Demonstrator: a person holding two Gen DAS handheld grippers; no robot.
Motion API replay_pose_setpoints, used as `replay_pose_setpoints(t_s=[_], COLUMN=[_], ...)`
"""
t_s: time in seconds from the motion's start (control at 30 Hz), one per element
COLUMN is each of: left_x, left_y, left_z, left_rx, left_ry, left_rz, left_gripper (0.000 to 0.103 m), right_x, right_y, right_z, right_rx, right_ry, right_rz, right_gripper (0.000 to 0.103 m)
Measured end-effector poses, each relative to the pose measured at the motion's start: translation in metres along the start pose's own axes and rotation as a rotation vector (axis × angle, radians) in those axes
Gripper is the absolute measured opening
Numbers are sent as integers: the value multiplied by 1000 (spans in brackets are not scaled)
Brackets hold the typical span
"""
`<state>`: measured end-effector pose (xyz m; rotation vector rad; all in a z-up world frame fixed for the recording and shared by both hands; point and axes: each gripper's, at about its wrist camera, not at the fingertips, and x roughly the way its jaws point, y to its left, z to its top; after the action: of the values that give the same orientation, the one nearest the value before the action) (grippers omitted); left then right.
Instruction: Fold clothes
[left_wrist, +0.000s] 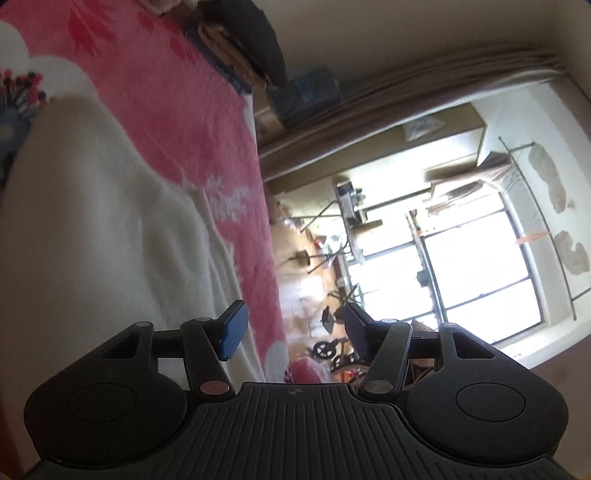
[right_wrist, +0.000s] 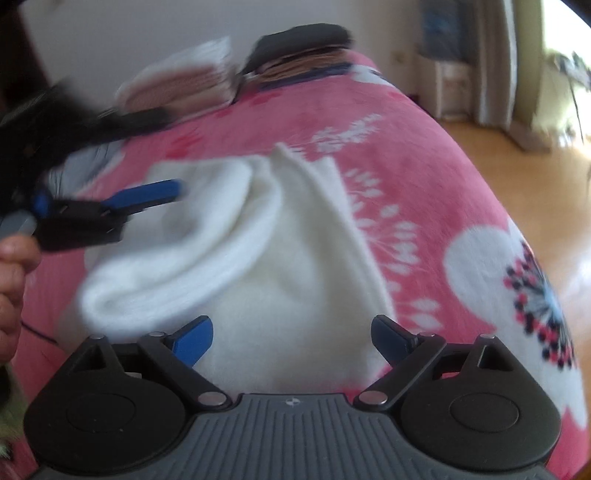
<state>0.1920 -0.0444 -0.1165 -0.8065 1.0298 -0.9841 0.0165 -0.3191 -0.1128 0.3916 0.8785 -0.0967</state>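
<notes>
2 stacks of folded clothes (right_wrist: 236, 74) are seen at the far end of the bed (right_wrist: 443, 177). 1 white garment (right_wrist: 258, 258) lies partly folded, a sleeve rolled over it. Both the left claw (left_wrist: 291, 328) and right claw (right_wrist: 291, 339) are spread wide, nothing gripped.

white fleece garment (right_wrist: 266, 266), partly folded, on pink bedspread (right_wrist: 424, 155)

The left gripper (right_wrist: 147, 197) is smeared by motion blur in the right wrist view, and its body is cut off by the left edge. The white garment's (right_wrist: 258, 258) near end is hidden behind the right gripper (right_wrist: 291, 341). The folded stacks (right_wrist: 288, 55) at the bed's far edge are too blurred to be told apart.
</notes>
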Motion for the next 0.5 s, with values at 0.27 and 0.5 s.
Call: replay_pose_setpoints(t_s=[0.27, 0.5], left_x=[-77, -99], left_y=[0, -11], left_z=[-18, -70], left_rx=[181, 422], left_ry=[-88, -26], left_rz=[185, 339], left_gripper=[58, 61], right_x=[-32, -68], right_y=[-37, 21], right_z=[15, 29], right_rx=[91, -517], right_ry=[-106, -318], right_rz=[-13, -303], right_gripper=[73, 74])
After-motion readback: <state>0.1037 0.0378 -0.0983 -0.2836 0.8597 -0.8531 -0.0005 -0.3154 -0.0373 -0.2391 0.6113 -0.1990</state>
